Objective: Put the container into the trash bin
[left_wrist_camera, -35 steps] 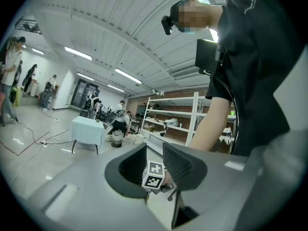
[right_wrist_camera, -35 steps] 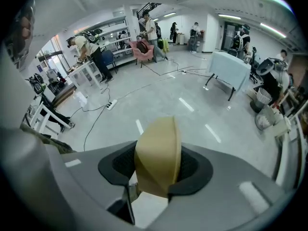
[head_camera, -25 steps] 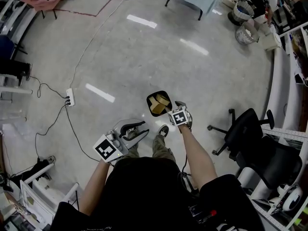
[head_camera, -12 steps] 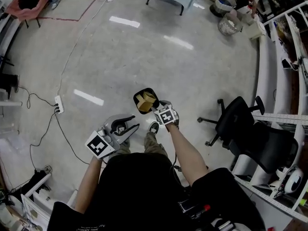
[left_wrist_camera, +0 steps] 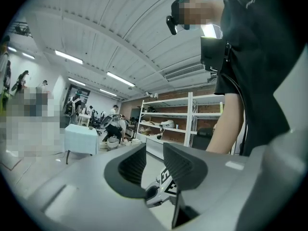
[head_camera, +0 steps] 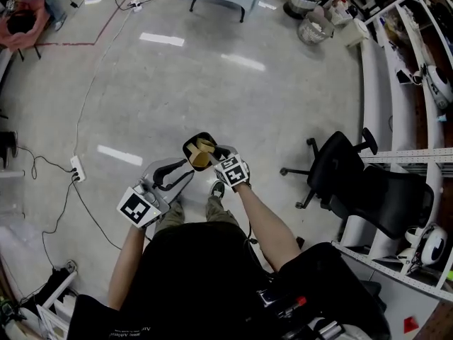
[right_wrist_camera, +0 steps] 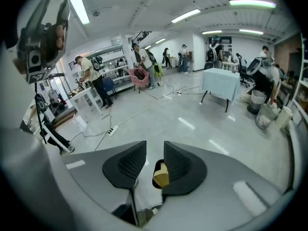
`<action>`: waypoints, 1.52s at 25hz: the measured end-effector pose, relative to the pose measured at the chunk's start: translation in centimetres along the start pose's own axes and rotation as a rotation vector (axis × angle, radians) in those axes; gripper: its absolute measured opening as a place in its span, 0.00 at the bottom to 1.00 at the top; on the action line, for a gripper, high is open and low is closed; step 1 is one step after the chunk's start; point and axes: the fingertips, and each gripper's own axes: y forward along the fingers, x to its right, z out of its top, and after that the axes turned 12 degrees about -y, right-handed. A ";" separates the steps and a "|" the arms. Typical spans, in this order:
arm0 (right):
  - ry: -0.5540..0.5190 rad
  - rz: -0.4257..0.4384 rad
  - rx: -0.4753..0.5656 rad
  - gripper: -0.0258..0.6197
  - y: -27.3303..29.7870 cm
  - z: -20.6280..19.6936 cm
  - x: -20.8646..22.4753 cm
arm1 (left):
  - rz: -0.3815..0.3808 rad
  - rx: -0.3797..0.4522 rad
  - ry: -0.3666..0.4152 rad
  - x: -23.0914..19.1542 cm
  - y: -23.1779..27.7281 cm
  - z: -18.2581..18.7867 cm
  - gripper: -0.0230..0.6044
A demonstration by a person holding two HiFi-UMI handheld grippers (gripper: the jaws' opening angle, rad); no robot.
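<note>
**Head view.** You stand on a glossy grey floor [head_camera: 233,83]. A small black trash bin [head_camera: 190,144] sits on it just ahead of your feet. The container [head_camera: 202,154], a tan box, lies tilted inside the bin, so the task looks done. Your right gripper [head_camera: 216,159] hangs just above the bin's near edge, angled downward, with your forearm stretched forward. Your left gripper [head_camera: 186,173] sits near the bin on its left, held level with your elbow bent. A black office chair [head_camera: 340,179] stands well apart on the right.

**Left gripper view.** The left gripper [left_wrist_camera: 154,150] looks level across the room toward metal shelves [left_wrist_camera: 166,124]. Its ribbed fingers [left_wrist_camera: 182,165] stand a narrow gap apart, released, with nothing between them. Part of the other gripper's marker cube shows through the gap.

**Right gripper view.** The right gripper [right_wrist_camera: 155,149] points down at the floor. Its fingers [right_wrist_camera: 179,165] are closing on empty air and grasp nothing. Through the gap, below them, you see the trash bin [right_wrist_camera: 156,165] with the container [right_wrist_camera: 161,177] inside.

**Handling.** The container looks like a light box of thin card: fairly stiff, easy to crush, and not slippery. If you needed to lift it again, pinching one upright wall near its top edge with light pressure would probably serve best. A hard squeeze across the whole body would likely buckle it.
</note>
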 end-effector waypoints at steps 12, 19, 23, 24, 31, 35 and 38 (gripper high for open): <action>-0.057 -0.333 0.456 0.09 -14.7 13.5 5.0 | 0.072 0.058 0.122 -2.8 1.0 3.9 0.19; -0.104 -0.468 0.664 0.09 -24.2 19.6 3.6 | 0.134 0.147 0.260 -3.6 2.1 7.1 0.18; -0.101 -0.498 0.690 0.08 -26.2 19.9 2.7 | 0.165 0.159 0.248 -3.3 3.0 7.0 0.16; -0.091 -0.497 0.684 0.08 -26.0 19.5 2.5 | 0.164 0.165 0.241 -3.1 3.1 6.8 0.15; -0.045 -0.446 0.609 0.06 -22.7 16.1 0.8 | 0.161 0.137 0.200 -2.8 3.0 4.6 0.10; -0.079 -0.378 0.583 0.06 -21.4 14.9 -1.5 | 0.164 0.115 0.162 -3.0 2.7 2.9 0.05; -0.105 -0.340 0.552 0.06 -20.9 14.6 -2.9 | 0.168 0.102 0.150 -3.3 2.4 2.3 0.04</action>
